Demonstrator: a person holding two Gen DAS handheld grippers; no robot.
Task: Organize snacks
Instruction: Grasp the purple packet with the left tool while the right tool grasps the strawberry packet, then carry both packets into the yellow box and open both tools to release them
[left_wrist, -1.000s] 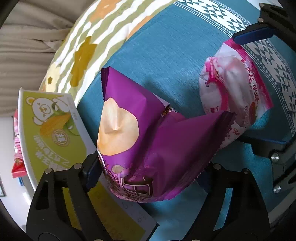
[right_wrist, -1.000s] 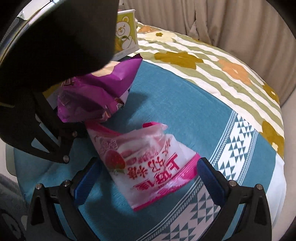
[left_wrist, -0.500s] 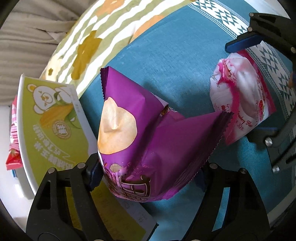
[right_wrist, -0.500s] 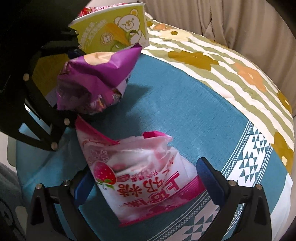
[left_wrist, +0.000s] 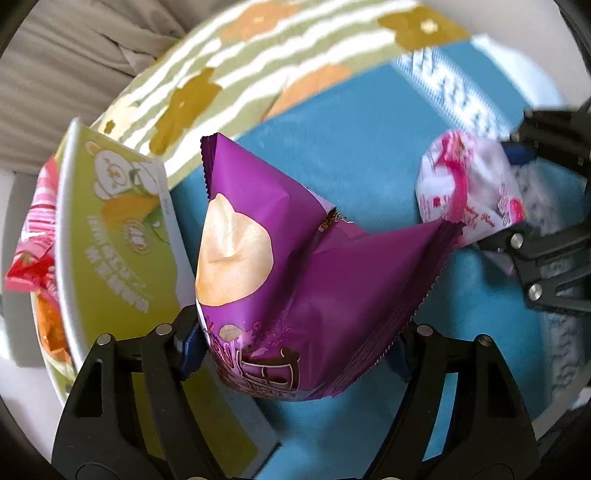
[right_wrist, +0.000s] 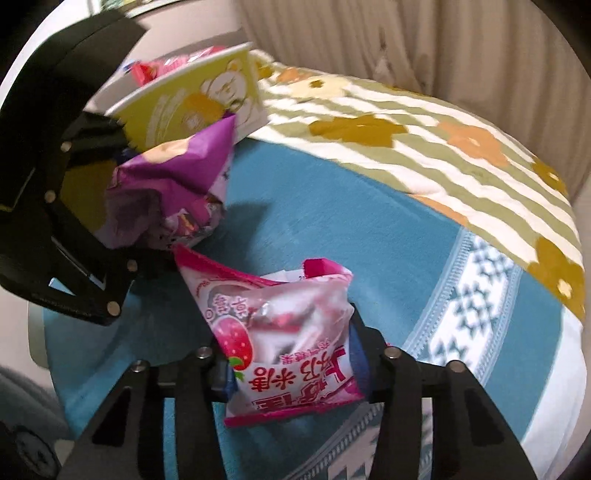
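Observation:
My left gripper (left_wrist: 291, 350) is shut on a purple snack bag (left_wrist: 280, 266) and holds it up beside a yellow-green box (left_wrist: 122, 236) with a bear print. My right gripper (right_wrist: 291, 365) is shut on a pink strawberry snack bag (right_wrist: 284, 332), lifted above the blue cloth. In the left wrist view the pink bag (left_wrist: 469, 192) and the right gripper (left_wrist: 546, 236) show at the right. In the right wrist view the purple bag (right_wrist: 173, 184) and the left gripper (right_wrist: 62, 206) are at the left, in front of the box (right_wrist: 192, 107).
A blue cloth with a white-patterned border (right_wrist: 369, 229) lies over a green-striped flowered cover (right_wrist: 424, 125). Red, pink and orange snack packs (left_wrist: 33, 243) lie inside the box. Beige curtains (right_wrist: 406, 48) hang behind.
My right gripper has closed on the pink bag and lifted it off the cloth. My left gripper has carried the purple bag closer to the box.

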